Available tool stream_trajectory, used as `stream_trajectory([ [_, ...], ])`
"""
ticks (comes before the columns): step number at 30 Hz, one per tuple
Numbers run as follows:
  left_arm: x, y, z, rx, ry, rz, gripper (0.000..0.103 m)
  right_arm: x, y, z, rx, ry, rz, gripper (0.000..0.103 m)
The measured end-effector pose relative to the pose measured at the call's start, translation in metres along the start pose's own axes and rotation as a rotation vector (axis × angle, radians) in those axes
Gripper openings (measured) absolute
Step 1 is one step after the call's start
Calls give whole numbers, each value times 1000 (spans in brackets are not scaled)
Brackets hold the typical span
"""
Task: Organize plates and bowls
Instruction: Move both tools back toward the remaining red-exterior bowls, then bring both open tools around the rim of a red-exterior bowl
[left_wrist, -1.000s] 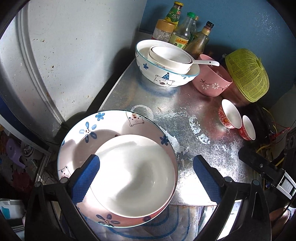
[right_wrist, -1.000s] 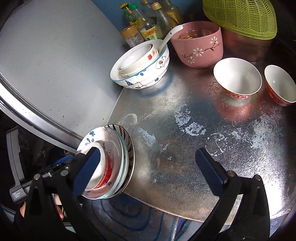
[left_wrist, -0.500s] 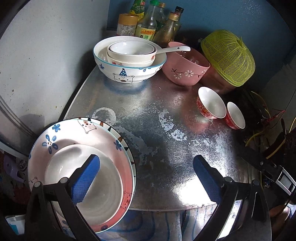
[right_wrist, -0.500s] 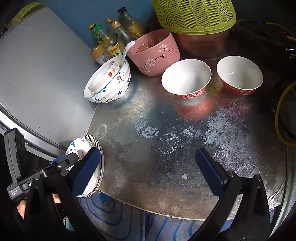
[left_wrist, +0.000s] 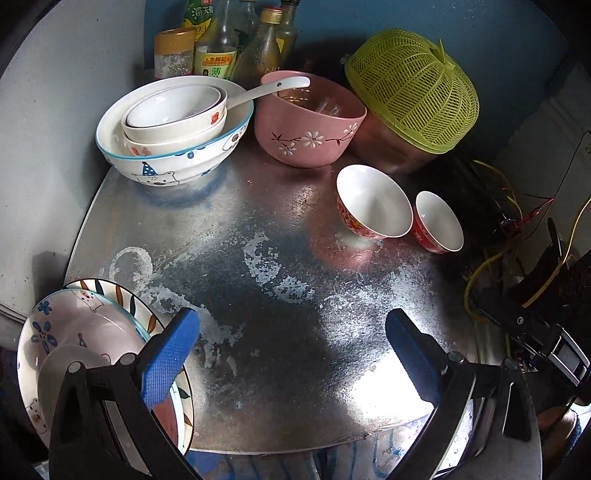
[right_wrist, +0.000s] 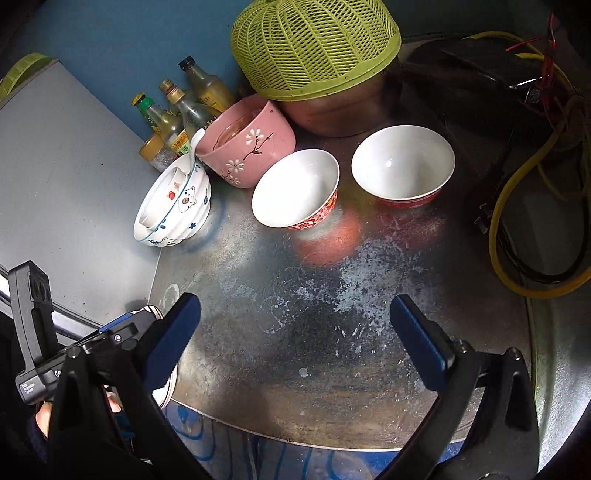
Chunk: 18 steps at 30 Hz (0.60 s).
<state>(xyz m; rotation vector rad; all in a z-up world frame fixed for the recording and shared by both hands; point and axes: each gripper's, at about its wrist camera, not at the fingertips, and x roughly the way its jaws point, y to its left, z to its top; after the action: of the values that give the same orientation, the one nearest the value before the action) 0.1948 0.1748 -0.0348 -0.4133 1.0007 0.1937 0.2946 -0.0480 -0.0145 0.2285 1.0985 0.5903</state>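
A stack of patterned plates (left_wrist: 85, 325) with a white bowl on top sits at the table's front left corner, beside my open left gripper (left_wrist: 291, 354). A bear-print bowl (left_wrist: 173, 155) holds nested white bowls and a spoon at the back left. A pink flowered bowl (left_wrist: 310, 125) stands next to it. Two red-and-white bowls (right_wrist: 299, 188) (right_wrist: 402, 170) sit at the right. My right gripper (right_wrist: 295, 339) is open and empty above the table's front middle, short of the red bowls.
Sauce bottles (left_wrist: 218, 44) stand at the back wall. A green mesh cover (right_wrist: 314, 44) sits on a metal pot behind the bowls. Yellow cables (right_wrist: 517, 221) and a black box lie at the right edge. The round metal table (left_wrist: 280, 280) has a bare centre.
My left gripper has pulled back and right from the plate stack, which now sits at the lower left. My right gripper has moved right toward the red bowls.
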Motion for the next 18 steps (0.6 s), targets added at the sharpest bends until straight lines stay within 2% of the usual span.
stream_trajectory([
  [7,25,-17,22,13,17,-44,101,4,-14,16,41,-20,8,103],
  [13,47,-20,43,-38,12,-95,101,12,-18,34,48,-45,14,101],
  [14,51,-20,47,-48,11,-102,100,13,-18,38,45,-51,15,99],
  [16,60,-21,56,-64,10,-114,98,20,-18,46,35,-48,11,79],
  [18,69,-22,65,-68,11,-119,89,31,-20,56,32,-37,23,71],
])
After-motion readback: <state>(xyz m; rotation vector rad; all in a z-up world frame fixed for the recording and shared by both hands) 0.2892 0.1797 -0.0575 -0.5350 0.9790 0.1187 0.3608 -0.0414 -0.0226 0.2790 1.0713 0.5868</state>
